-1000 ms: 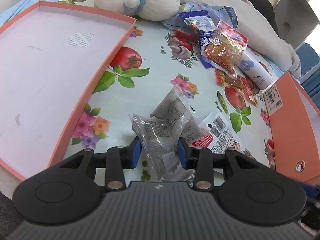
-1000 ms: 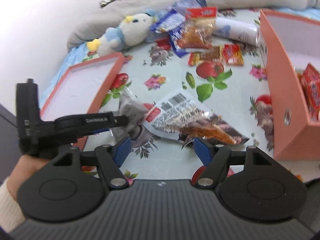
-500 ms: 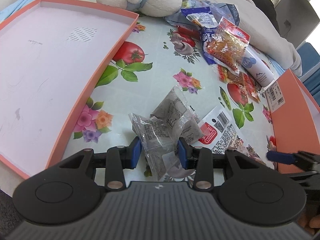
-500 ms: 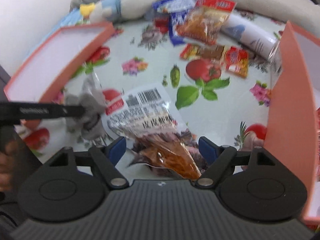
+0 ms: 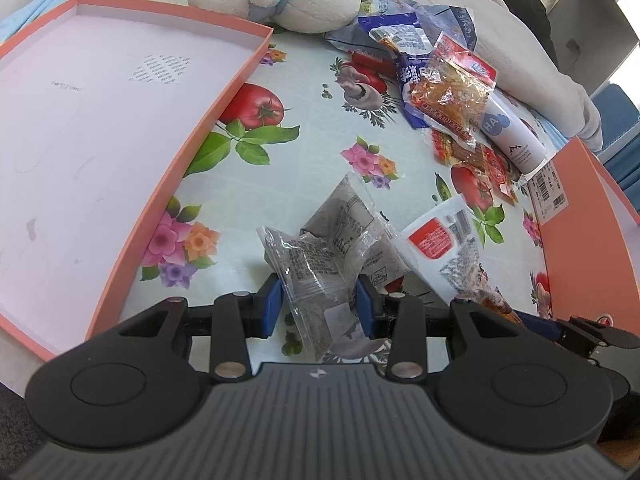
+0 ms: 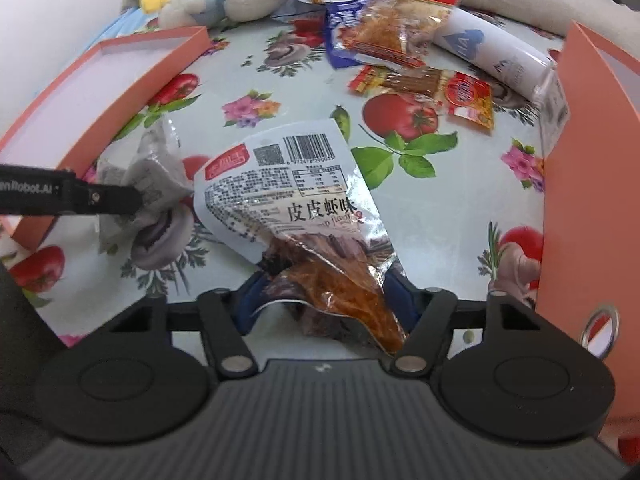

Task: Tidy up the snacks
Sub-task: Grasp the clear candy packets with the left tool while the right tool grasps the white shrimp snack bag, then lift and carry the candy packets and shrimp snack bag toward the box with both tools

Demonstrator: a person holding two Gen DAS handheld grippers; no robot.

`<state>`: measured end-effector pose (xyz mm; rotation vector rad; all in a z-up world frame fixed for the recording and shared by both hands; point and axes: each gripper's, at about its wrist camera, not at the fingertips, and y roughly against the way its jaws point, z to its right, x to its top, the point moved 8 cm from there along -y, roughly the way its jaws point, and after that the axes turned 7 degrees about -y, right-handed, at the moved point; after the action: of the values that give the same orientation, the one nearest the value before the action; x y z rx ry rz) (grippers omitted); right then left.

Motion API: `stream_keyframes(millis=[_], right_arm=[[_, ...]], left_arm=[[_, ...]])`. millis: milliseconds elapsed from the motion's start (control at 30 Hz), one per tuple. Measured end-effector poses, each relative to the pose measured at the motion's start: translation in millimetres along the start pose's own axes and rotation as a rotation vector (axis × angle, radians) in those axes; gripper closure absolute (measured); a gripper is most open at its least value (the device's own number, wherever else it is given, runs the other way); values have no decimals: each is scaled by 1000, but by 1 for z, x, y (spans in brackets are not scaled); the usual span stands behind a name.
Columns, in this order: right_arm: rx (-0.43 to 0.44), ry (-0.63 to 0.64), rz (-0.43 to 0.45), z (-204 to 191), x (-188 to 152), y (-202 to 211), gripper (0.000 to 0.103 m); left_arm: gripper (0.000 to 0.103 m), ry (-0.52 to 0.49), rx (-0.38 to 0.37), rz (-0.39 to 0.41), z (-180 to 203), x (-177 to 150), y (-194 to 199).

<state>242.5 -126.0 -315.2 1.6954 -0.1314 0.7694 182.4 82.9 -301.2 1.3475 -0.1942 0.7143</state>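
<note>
The left tongs (image 5: 318, 304) grip a clear packet of grey snack (image 5: 316, 276) low over the flowered worktop (image 5: 304, 140). The right tongs (image 6: 324, 300) are closing around a white shrimp-flavour bag (image 6: 288, 200) lying there. The shallow orange box lid (image 5: 100, 140) holds nothing; several red and blue packets (image 5: 448, 92) wait farther back, so most sorting remains.
</note>
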Motion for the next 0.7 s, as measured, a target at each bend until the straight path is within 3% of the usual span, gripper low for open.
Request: stream_keyframes(millis=[167, 700], right_arm=[[-3, -48, 6, 2, 2, 8, 60], [28, -195, 192, 14, 46, 96, 60]], left_arm=[[59, 3, -9, 6, 6, 4, 3], [59, -8, -60, 81, 43, 42, 51]])
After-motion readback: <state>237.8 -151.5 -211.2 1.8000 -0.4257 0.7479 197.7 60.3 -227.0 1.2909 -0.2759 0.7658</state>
